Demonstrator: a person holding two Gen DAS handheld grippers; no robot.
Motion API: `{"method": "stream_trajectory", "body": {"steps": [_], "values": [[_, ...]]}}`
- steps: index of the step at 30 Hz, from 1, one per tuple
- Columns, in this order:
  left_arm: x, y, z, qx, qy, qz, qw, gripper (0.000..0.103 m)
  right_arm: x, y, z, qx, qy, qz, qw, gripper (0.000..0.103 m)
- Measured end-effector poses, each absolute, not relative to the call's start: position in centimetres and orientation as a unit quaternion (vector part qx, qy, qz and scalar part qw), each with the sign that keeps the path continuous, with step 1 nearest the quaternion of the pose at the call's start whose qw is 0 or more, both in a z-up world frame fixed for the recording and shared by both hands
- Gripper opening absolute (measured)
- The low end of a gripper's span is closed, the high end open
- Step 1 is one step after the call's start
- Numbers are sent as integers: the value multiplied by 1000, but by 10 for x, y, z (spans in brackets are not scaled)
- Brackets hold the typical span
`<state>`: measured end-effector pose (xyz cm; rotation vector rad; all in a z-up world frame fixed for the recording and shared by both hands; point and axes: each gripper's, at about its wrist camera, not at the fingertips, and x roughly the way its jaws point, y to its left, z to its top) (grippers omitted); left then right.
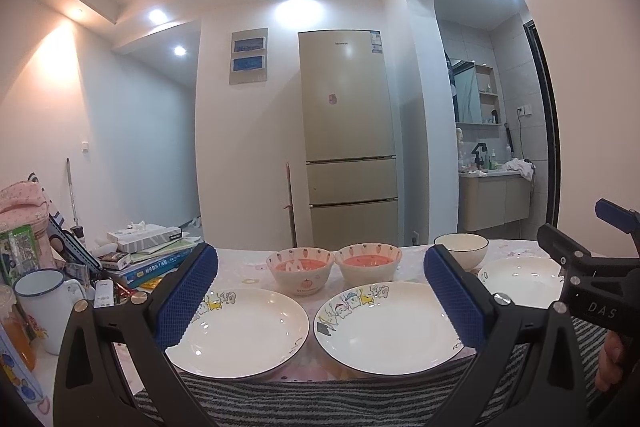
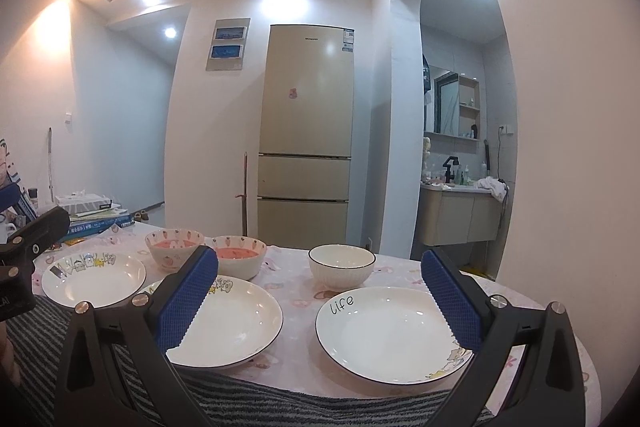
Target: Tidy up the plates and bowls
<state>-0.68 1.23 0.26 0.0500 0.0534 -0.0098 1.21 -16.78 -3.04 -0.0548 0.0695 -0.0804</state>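
Note:
Three white plates lie in a row on the pink tablecloth (image 2: 296, 291): a cartoon plate (image 1: 240, 331) at left, another cartoon plate (image 1: 384, 327) in the middle, and the "life" plate (image 2: 388, 335) at right. Behind them stand two strawberry bowls (image 1: 300, 269) (image 1: 368, 265) with pink insides and a white dark-rimmed bowl (image 2: 342, 267). My left gripper (image 1: 322, 255) hovers open over the near edge, facing the two cartoon plates. My right gripper (image 2: 320, 257) is open too, facing the middle and "life" plates. Neither touches anything.
A grey striped cloth (image 2: 280, 399) covers the table's near edge. At left are an enamel mug (image 1: 40, 303), stacked books with a tissue box (image 1: 148, 243) and a pink bag (image 1: 20, 207). A fridge (image 1: 348, 139) stands behind the table. A hand (image 1: 612, 355) holds the right gripper.

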Motion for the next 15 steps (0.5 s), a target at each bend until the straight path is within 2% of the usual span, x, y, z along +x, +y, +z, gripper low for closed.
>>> {"method": "stream_trajectory", "body": {"steps": [15], "values": [[-12,17,3,19,11,1,1000,103,11,-175,-29,-11,30,-35,999,103]]}}
